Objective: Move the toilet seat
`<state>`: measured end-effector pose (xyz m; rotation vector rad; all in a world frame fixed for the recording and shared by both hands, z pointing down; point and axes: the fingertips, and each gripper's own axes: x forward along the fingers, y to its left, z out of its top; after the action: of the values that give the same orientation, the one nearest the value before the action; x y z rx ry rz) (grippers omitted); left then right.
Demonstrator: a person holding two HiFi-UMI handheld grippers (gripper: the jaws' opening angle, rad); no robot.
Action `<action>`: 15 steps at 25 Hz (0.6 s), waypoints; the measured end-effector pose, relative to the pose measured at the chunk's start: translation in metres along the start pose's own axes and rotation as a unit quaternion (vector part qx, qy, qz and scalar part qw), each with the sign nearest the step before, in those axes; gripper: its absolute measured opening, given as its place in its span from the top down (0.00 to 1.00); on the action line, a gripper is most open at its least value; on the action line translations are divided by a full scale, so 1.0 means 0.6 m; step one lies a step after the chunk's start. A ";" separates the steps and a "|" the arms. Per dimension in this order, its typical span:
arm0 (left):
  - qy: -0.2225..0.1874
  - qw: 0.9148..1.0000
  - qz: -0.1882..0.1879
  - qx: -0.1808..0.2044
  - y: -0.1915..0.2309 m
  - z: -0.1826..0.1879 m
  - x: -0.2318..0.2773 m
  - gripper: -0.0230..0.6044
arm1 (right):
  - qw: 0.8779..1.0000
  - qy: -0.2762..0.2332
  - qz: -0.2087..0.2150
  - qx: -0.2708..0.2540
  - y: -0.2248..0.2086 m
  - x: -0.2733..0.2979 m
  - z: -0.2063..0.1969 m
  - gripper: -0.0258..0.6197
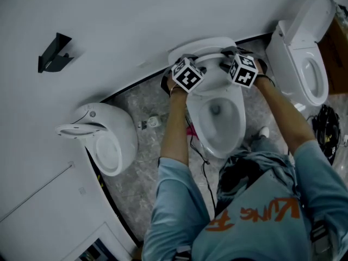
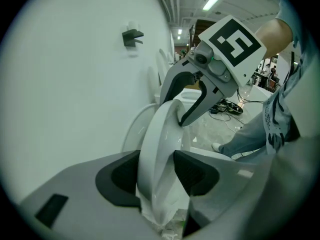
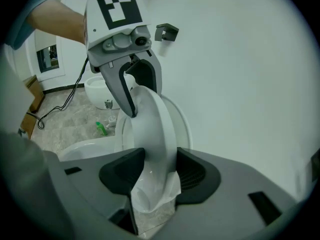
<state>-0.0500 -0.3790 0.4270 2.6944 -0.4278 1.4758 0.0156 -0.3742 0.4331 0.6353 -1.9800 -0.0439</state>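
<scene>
- The toilet seat [image 2: 161, 134] stands raised on edge over the open toilet bowl [image 1: 217, 121]. It is close to the white wall [image 1: 136, 20], and the lid [image 3: 184, 126] stands just behind it.
- The left hand-held gripper [image 2: 156, 176] is closed on the seat's rim, with one dark pad against each face of the seat.
- The right hand-held gripper [image 3: 159, 170] grips the rim in the same way further along, its pads pressed on both faces.
- A clear plastic film [image 3: 160, 196] clings to the seat just below the right jaws.
- From the head view, the two hand-held grippers sit side by side at the top of the seat. The person's arms reach forward over the bowl.
- Another white toilet [image 1: 106, 140] stands to the left and a third toilet [image 1: 304, 58] to the right.
- A black bracket [image 1: 54, 53] is fixed to the wall at the left.
- Dark cables [image 1: 328, 129] lie on the marbled floor [image 1: 136, 124] at the right.
</scene>
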 end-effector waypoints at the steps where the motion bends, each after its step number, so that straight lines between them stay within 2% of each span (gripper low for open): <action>1: -0.004 1.000 0.001 -0.001 0.005 0.001 0.002 0.65 | 1.000 -0.001 -0.002 0.003 -0.005 0.003 0.000 0.68; 5: -0.018 1.000 0.006 0.004 0.018 0.003 0.007 0.64 | 0.999 -0.016 -0.029 0.018 -0.019 0.008 0.001 0.67; 9: -0.029 0.999 0.006 0.011 0.023 0.003 0.009 0.64 | 0.995 -0.042 -0.079 0.040 -0.025 0.004 0.000 0.66; 15: -0.032 0.999 0.014 0.009 0.028 0.001 0.010 0.64 | 0.993 -0.016 -0.106 0.055 -0.029 0.007 -0.002 0.66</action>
<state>-0.0508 -0.3968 0.4303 2.7658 -0.4608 1.4109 0.0222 -0.3908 0.4318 0.9201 -1.9475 -0.0746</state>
